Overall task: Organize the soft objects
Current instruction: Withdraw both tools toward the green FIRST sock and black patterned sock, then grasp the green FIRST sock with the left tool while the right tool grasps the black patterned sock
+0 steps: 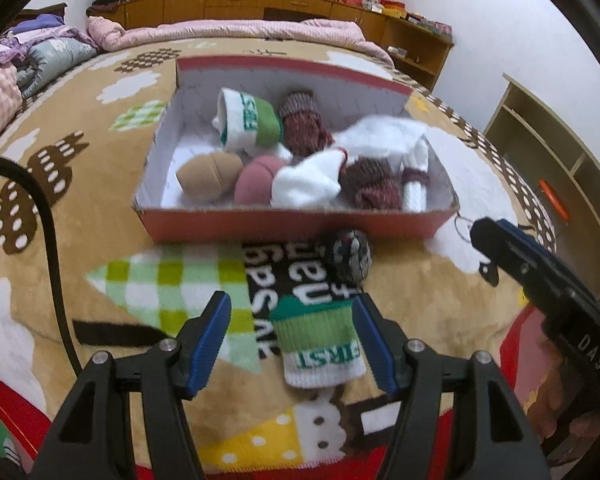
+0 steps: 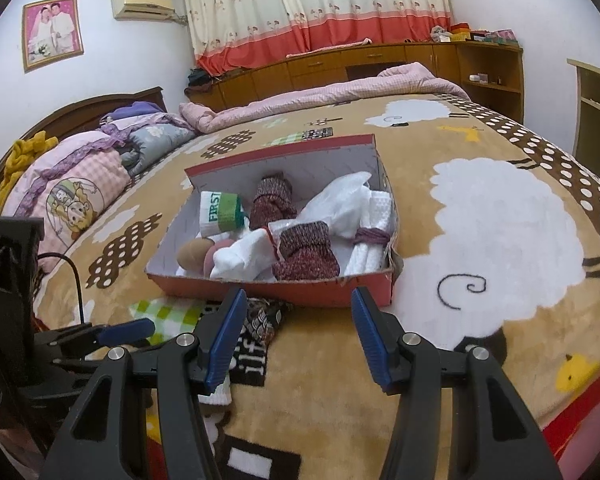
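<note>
Both the left gripper (image 1: pixel 292 344) and right gripper (image 2: pixel 298 340) hang wide and empty over the bed (image 2: pixel 480 320), the green-striped sock (image 1: pixel 320 344) lying between the left one's fingers before the red box (image 1: pixel 284 226) of socks.

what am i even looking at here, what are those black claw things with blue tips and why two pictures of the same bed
Those are two hand-held grippers, each carried by a person, with a wide-angle camera looking along its fingers. One picture comes from the left gripper, the other from the right gripper; each also shows up at the edge of the other's view. On the patterned bed blanket sits a red cardboard box holding rolled socks. In front of it lie a green and white sock and a dark patterned sock ball. Both grippers are open and hold nothing; the green sock lies between the left one's blue pads.
</note>
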The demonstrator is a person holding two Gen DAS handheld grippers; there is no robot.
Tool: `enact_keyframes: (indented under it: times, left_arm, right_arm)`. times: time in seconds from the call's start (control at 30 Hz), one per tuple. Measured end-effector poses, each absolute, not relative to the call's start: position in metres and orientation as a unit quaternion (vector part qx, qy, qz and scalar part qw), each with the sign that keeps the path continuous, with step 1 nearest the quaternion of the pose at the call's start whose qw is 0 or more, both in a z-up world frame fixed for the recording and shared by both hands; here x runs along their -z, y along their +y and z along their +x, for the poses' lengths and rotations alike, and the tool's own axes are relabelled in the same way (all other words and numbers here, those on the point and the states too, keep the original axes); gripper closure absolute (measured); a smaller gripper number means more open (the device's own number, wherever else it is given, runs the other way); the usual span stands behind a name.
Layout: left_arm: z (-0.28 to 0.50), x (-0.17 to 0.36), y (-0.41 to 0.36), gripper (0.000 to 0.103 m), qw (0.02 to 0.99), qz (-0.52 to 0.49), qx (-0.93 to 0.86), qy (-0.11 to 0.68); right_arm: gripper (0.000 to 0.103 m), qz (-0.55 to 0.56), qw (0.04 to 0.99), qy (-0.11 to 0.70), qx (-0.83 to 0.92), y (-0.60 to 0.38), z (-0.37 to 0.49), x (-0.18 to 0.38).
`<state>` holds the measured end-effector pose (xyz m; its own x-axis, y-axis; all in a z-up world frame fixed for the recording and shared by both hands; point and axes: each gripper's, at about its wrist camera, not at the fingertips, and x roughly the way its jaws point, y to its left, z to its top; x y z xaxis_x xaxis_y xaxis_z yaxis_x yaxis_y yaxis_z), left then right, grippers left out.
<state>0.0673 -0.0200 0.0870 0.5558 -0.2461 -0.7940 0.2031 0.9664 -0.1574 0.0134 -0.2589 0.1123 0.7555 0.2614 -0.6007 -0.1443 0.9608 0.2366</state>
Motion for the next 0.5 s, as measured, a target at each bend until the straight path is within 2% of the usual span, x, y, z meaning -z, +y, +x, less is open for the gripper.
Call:
enact_keyframes:
  times: [0.5]
  left_arm:
    - [0.061,-0.056,-0.035,0.036,0.865,-0.017,0.142,0.482]
  right_arm:
    - [0.047,0.104,0.926,0.35,-0.098,-0.268,0.014,-0.096]
